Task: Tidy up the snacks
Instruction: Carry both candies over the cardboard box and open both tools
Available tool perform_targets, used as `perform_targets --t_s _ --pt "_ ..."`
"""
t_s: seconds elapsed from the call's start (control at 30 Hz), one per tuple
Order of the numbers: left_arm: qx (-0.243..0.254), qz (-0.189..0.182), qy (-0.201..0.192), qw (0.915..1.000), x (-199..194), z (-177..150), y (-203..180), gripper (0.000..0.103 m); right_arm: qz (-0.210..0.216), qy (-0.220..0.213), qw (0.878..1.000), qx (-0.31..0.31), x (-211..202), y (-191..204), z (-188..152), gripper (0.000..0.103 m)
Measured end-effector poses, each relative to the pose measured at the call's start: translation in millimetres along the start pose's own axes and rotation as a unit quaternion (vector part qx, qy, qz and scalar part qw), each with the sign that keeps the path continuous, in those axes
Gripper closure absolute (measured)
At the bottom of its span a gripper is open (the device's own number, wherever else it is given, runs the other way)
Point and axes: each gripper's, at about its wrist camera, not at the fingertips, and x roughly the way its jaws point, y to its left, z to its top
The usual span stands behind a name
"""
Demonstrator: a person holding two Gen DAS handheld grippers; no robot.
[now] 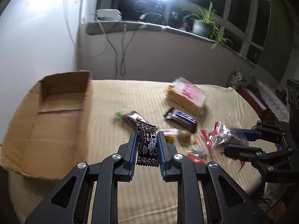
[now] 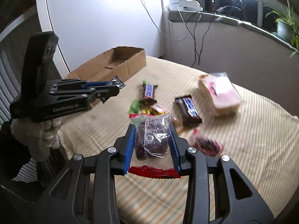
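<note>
My left gripper [image 1: 146, 137] is shut on a black cream-puff packet [image 1: 147, 145] and holds it above the table, right of the open cardboard box [image 1: 56, 115]. My right gripper [image 2: 152, 132] is shut on a clear red-edged packet with a dark cake [image 2: 152, 141] and holds it above the snack pile. The right gripper also shows at the right of the left wrist view [image 1: 241, 140], and the left gripper at the left of the right wrist view [image 2: 112, 87]. Two dark chocolate bars [image 2: 188, 110] [image 2: 149, 91] and small sweets [image 1: 186, 137] lie on the striped cloth.
A bag of pink-labelled bread [image 2: 220, 95] lies at the far right of the pile. The cardboard box [image 2: 112, 67] stands at the table's far left by the white wall. A windowsill with cables and a potted plant [image 1: 203, 26] runs behind the table.
</note>
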Motion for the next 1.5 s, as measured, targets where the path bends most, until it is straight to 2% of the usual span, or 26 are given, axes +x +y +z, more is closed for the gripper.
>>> perform_targets --t_s 0.4,0.77,1.13,1.37,1.5 --pt "-0.044 0.058 -0.028 0.997 -35 1 76 0.084 0.002 -0.018 0.999 -0.029 44 59 61 0.066" --pt "-0.067 0.073 -0.021 0.9949 -31 -2 119 0.084 0.014 -0.017 0.998 -0.053 106 95 113 0.066" --pt "-0.081 0.072 -0.017 0.994 -25 -4 140 0.084 0.027 0.004 0.997 -0.078 157 118 131 0.066" --pt "-0.082 0.072 -0.014 0.9939 -24 -5 141 0.083 0.027 0.003 0.996 -0.083 164 122 133 0.066" --pt "-0.083 0.078 -0.013 0.9934 -23 -5 142 0.083 0.026 0.001 0.996 -0.082 163 122 134 0.05"
